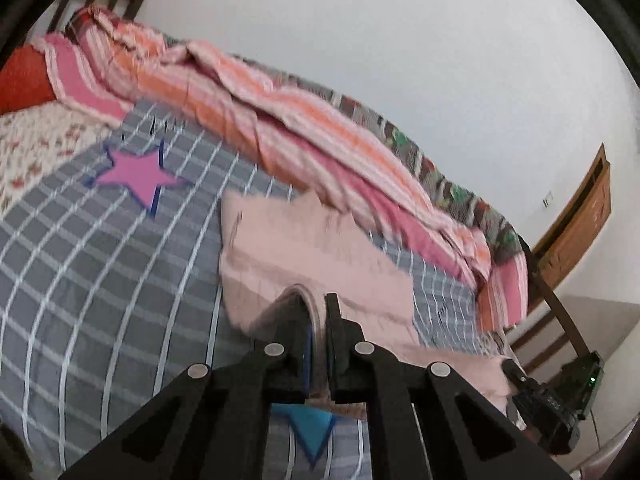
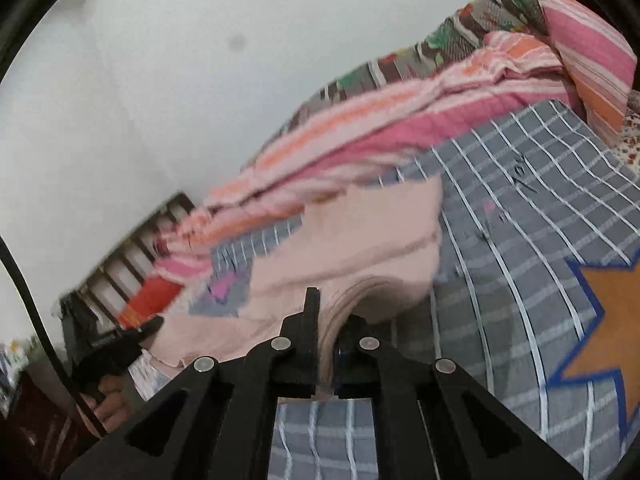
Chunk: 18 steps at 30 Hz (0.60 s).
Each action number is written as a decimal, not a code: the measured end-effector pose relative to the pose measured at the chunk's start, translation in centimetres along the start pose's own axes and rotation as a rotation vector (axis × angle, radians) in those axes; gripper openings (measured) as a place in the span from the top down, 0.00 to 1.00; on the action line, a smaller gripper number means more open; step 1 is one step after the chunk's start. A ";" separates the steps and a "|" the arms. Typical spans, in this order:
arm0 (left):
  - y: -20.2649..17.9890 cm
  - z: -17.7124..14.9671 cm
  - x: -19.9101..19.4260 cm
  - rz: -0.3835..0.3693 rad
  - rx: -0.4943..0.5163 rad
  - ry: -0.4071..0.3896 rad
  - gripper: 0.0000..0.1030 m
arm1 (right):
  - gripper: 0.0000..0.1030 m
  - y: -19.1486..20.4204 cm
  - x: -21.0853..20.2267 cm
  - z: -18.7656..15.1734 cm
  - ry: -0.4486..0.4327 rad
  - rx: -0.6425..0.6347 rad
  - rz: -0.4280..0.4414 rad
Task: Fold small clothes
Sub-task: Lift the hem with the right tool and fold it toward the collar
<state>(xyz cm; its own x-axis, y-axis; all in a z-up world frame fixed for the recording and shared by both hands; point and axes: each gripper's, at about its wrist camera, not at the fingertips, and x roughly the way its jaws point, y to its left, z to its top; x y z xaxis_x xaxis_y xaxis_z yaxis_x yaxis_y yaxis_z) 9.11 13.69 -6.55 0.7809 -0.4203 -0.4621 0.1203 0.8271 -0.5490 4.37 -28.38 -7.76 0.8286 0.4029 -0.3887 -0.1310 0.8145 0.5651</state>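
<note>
Pink garment (image 1: 312, 256) lies on the bed, on the grey checked sheet (image 1: 100, 280), w/ its near edge lifted off the sheet. Left gripper (image 1: 318, 312) has its jaws clamped on a fold of that near edge; right gripper (image 2: 334, 312) is clamped the same way on the garment (image 2: 360, 232) in its own view. Both views are motion-blurred. Striped pink-orange blanket (image 1: 280, 120) sits bunched along the far side by the wall, just behind the garment. Pink star (image 1: 138, 174) on the sheet left of the garment; orange star (image 2: 608, 320) to its right. Wooden door (image 1: 576, 220) far right.
</note>
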 end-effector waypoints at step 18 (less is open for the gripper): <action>0.9 7.2 14.5 0.126 -0.037 0.046 0.94 | 0.95 -2.9 12.3 9.3 0.021 0.084 -0.071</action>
<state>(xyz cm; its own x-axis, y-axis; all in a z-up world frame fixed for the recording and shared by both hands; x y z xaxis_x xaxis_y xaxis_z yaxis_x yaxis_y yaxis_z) 24.98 11.00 -8.72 0.7597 -0.3309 -0.5598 -0.0003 0.8607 -0.5091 20.01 -29.62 -7.42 0.8223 0.3550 -0.4448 -0.0254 0.8036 0.5946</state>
